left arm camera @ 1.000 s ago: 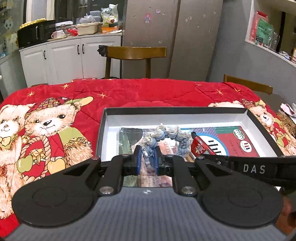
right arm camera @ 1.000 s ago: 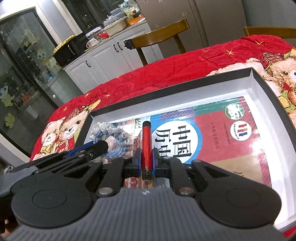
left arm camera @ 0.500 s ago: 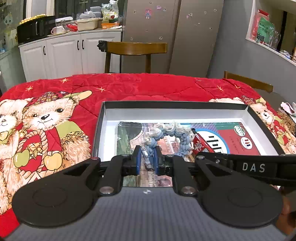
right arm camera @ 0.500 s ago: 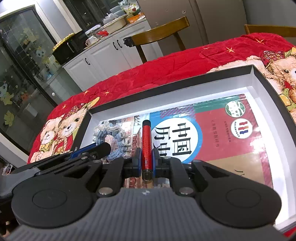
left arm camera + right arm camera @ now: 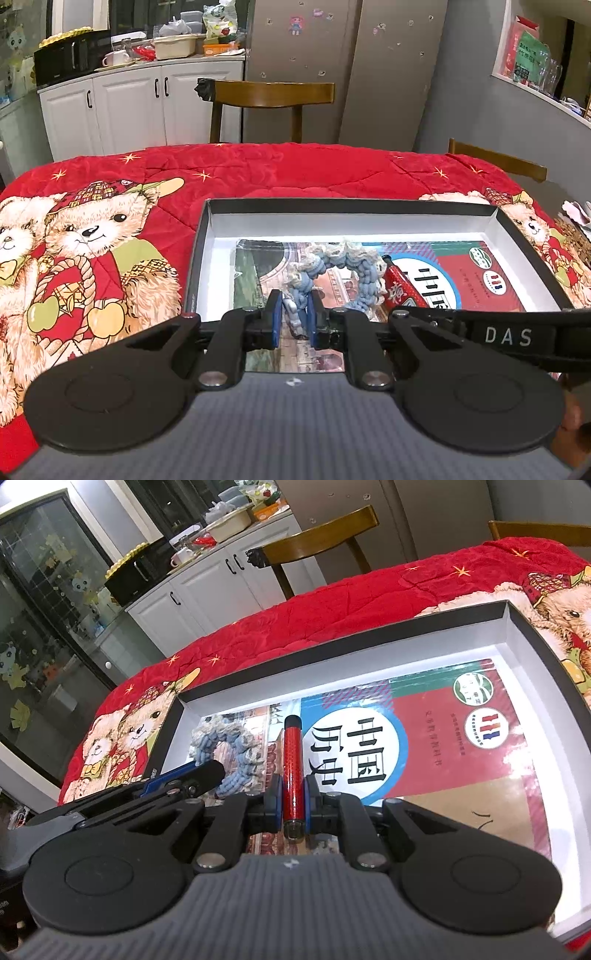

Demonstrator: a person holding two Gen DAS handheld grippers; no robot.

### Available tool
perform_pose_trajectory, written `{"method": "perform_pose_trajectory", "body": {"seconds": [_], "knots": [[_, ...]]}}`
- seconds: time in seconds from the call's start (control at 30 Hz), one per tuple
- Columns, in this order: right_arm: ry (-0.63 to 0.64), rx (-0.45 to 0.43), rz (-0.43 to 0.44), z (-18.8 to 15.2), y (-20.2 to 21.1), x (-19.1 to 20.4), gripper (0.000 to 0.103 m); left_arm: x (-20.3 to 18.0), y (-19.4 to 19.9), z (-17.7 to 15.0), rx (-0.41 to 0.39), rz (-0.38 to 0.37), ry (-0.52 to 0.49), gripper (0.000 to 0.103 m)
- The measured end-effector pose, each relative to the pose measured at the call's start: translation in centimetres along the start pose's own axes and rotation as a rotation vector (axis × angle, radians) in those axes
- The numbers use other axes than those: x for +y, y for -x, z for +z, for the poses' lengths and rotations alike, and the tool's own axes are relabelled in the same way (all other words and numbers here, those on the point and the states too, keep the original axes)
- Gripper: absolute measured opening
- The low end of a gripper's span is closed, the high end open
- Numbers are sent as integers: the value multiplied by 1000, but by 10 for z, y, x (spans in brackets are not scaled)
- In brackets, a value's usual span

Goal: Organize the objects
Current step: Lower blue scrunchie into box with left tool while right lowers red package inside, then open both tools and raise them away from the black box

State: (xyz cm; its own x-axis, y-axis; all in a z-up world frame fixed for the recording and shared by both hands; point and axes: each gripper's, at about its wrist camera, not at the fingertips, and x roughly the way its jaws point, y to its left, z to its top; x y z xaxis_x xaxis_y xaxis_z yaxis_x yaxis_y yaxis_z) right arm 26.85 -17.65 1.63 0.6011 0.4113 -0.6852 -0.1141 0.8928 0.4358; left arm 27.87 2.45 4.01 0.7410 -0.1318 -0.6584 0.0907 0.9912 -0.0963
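Red quilted teddy-bear blanket (image 5: 258,173) covered the table, running ahead of and to both sides of both sets of jaws. Wooden chair (image 5: 271,96) stood past the blanket's far edge, white cabinets (image 5: 140,107) behind it.

Shallow black box with white lining (image 5: 347,221) sat on the blanket, its far wall ahead of both jaws, both sets of fingertips over its near part. A red-and-blue textbook with Chinese characters (image 5: 436,746) lay flat on the box floor, under the jaws and mostly to the right of the right gripper's fingers.

Left gripper (image 5: 297,319) was clamped on the near part of a blue-and-white braided rope ring (image 5: 343,266); the rest of the ring arched up and ahead of the jaws, to the right. Whether the ring touched the book, couldn't tell.

Right gripper (image 5: 293,805) was clamped on the lower end of a glittery red tube with a black cap (image 5: 293,760); the tube pointed straight ahead between the pads, cap end away from the jaws, above the book.

In the right wrist view, the left gripper's fingers sat just left of the right jaws, with the rope ring ahead of them.
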Motion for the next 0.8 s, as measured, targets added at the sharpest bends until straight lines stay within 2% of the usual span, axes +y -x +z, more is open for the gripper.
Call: {"method": "perform_pose_trajectory", "body": {"seconds": [0.23,0.4,0.43,0.5,0.57,0.8], "knots": [[-10,14,1,2,2,0,19,6,-2,3,32,-8,31,17],[18,-11,14,5,12,5,25,15,7,10,23,-10,58,17],[38,-28,17,6,16,8,26,18,10,12,16,-10,65,17],[70,-59,23,7,25,12,39,26,19,18,-6,-3,84,17],[91,-98,43,8,35,16,46,34,28,24,-28,-1,99,17],[140,-233,80,15,82,30,58,57,81,45,-154,22,122,18]]}}
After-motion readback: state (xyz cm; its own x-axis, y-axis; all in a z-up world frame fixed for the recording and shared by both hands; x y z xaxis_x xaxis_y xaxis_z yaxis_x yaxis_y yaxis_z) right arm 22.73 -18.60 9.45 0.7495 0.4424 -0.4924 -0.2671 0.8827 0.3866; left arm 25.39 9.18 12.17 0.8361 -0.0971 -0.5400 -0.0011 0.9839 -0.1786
